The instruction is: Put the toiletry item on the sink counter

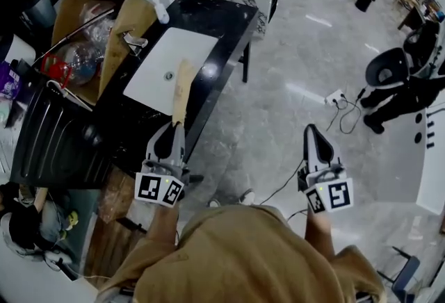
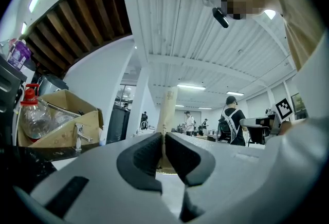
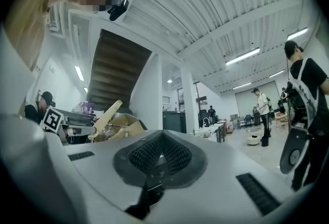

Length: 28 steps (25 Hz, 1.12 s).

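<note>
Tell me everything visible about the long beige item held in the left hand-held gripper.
The beige item is long, narrow and flat-looking, like a slim paper or card packet. It is pale tan, with small dark print too small to read. Its near end is pinched between the shut jaws of the left hand-held gripper, and the rest sticks out forward, free. In the head view it overlaps the right edge of the white sink on the black counter. Whether it touches either cannot be told.

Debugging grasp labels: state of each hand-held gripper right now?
Left hand-held gripper: closed on the beige toiletry item.
Right hand-held gripper: closed, empty.
</note>
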Available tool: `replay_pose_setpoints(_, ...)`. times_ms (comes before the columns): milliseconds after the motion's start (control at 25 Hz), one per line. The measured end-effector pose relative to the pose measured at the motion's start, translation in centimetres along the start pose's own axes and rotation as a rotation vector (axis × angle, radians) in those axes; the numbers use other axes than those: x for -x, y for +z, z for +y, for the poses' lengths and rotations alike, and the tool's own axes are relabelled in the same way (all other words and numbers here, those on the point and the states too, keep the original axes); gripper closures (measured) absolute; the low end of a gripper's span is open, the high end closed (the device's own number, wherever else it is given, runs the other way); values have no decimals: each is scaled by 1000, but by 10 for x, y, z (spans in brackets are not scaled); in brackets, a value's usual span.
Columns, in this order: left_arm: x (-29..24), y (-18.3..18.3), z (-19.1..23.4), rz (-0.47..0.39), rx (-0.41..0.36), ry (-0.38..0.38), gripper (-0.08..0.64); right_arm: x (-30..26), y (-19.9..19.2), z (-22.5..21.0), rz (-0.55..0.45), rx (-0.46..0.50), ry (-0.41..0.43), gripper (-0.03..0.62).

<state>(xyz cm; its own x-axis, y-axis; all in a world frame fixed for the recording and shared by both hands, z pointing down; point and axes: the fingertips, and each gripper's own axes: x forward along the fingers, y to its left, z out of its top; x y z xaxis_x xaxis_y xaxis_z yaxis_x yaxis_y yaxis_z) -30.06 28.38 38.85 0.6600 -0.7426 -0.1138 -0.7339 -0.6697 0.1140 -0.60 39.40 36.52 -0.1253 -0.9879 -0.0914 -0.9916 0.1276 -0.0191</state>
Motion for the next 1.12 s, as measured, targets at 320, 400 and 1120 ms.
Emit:
replay_pose_setpoints(320, -10, -23, -23, 26, -2, 40, 532, 4, -29, -29, 23, -20, 59, 589)
replay_pose_setpoints(400, -11, -31, -26, 40, 2, 53, 532, 3, -39, -35, 46, -36, 68, 589)
replay_pose_setpoints(1120, -225, -56, 51, 10, 73, 17, 532, -180, -56, -150, 106, 16, 38, 589)
